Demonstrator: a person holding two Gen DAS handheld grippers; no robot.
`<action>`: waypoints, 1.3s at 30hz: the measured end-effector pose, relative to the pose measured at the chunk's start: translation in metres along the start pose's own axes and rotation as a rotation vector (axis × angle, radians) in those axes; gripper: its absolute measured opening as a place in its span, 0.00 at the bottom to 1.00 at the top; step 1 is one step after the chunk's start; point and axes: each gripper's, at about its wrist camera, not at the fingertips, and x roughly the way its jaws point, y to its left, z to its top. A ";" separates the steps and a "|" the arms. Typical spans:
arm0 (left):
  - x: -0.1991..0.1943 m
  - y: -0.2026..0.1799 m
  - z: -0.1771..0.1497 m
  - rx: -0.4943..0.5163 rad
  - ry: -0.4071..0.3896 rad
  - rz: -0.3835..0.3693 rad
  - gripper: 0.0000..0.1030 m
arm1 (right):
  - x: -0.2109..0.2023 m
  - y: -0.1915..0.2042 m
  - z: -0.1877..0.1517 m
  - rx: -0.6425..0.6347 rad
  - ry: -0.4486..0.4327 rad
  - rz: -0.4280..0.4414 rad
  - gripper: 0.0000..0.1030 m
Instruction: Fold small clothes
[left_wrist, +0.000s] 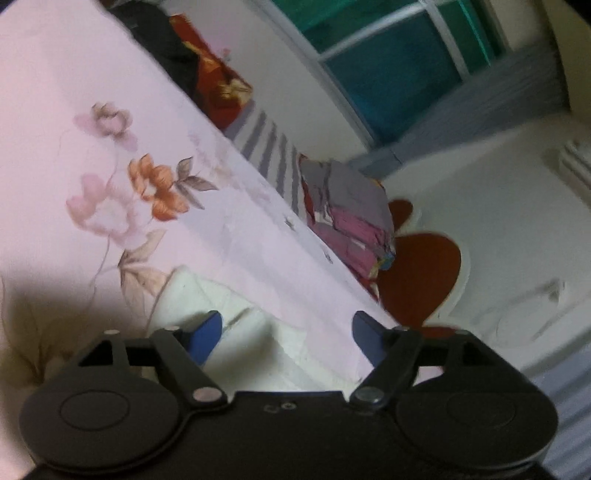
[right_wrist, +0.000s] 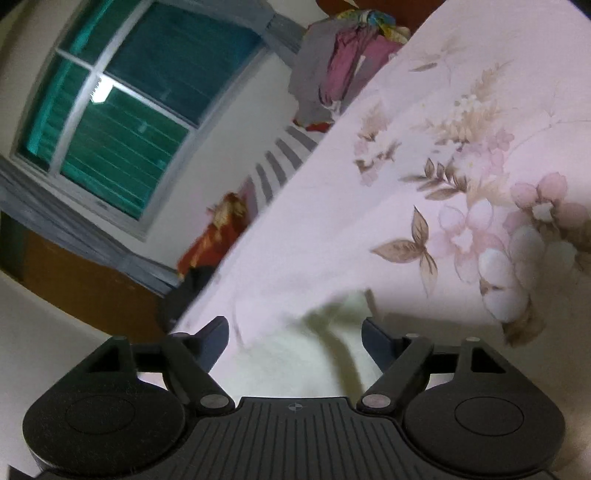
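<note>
Over a bed (left_wrist: 74, 74) spread with a pink floral sheet (right_wrist: 461, 166): left gripper (left_wrist: 288, 332) and right gripper (right_wrist: 295, 339), both with jaws wide apart, gripping nothing. White garment (left_wrist: 258, 332) flat on the sheet directly beneath both, lying between the blue fingers (left_wrist: 207, 332) without being pinched; same cloth (right_wrist: 314, 354) under the right jaws. Shape and long axis of the garment unclear, mostly hidden by the gripper bodies and blurred. Sheet edge running diagonally across each view, close beside the outer finger of each gripper. Beyond that edge, a pile of folded clothes (left_wrist: 347, 214) in grey and magenta, striped fabric (left_wrist: 273, 155), and a red and black heap (left_wrist: 207, 66). Plenty of bare sheet ahead, toward the printed flowers. Window (right_wrist: 122, 122) with white bars on the far wall.
</note>
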 end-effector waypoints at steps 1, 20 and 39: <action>-0.001 -0.006 0.000 0.063 0.016 0.031 0.63 | -0.003 0.001 0.001 -0.021 -0.005 -0.008 0.76; 0.001 -0.023 -0.027 0.451 0.032 0.336 0.28 | 0.021 0.049 -0.069 -0.748 0.079 -0.373 0.02; 0.065 -0.100 -0.085 0.798 0.105 0.297 0.42 | 0.074 0.090 -0.117 -0.820 0.098 -0.223 0.43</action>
